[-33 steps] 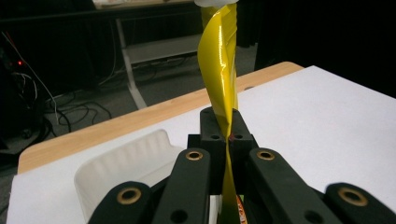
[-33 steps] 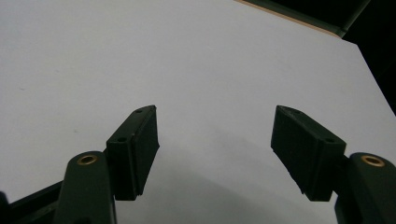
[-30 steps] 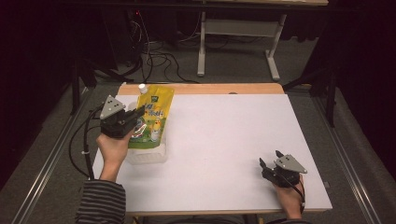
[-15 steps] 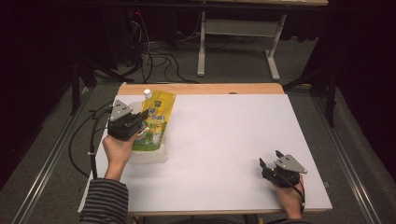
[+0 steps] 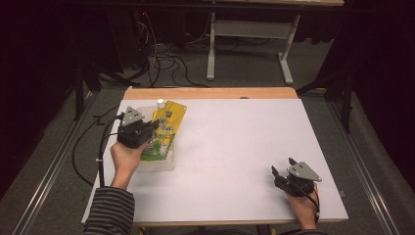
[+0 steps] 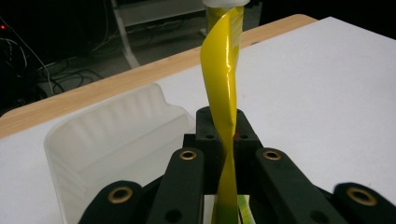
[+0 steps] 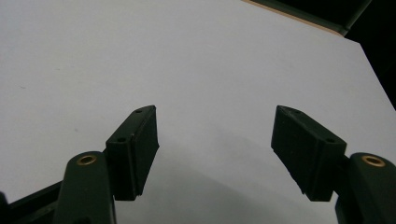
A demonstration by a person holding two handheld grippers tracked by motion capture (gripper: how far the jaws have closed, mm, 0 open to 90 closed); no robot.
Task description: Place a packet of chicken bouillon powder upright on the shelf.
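- The left gripper (image 5: 155, 128) sits toward nine o'clock on the white tabletop (image 5: 235, 147), held in the person's left hand (image 5: 125, 156) with a striped sleeve (image 5: 110, 210) behind it.
- Its jaws are pinched onto the yellow pouch (image 5: 169, 128); in the left gripper view the thin yellow edge of the pouch (image 6: 223, 93) runs up between the two black jaws, twisted, with a white cap (image 6: 224, 3) at the top edge of the frame.
- From the high view the pouch is over a clear plastic container (image 5: 156, 164) near the tabletop's nine o'clock edge, its white cap (image 5: 160, 103) pointing to twelve o'clock; whether the pouch rests on the container or is lifted off it cannot be told.
- In the left gripper view the container (image 6: 116, 140) lies just at ten o'clock of the jaws, its ribbed translucent wall showing.
- The right gripper (image 5: 281, 172) is at about five o'clock on the tabletop, well apart from the pouch, held in the right hand (image 5: 303, 205).
- Its jaws are spread wide with nothing between them; the right gripper view shows bare white tabletop (image 7: 196, 56) past the right gripper (image 7: 215, 140).
- A wooden strip (image 5: 210, 93) borders the tabletop at twelve o'clock.
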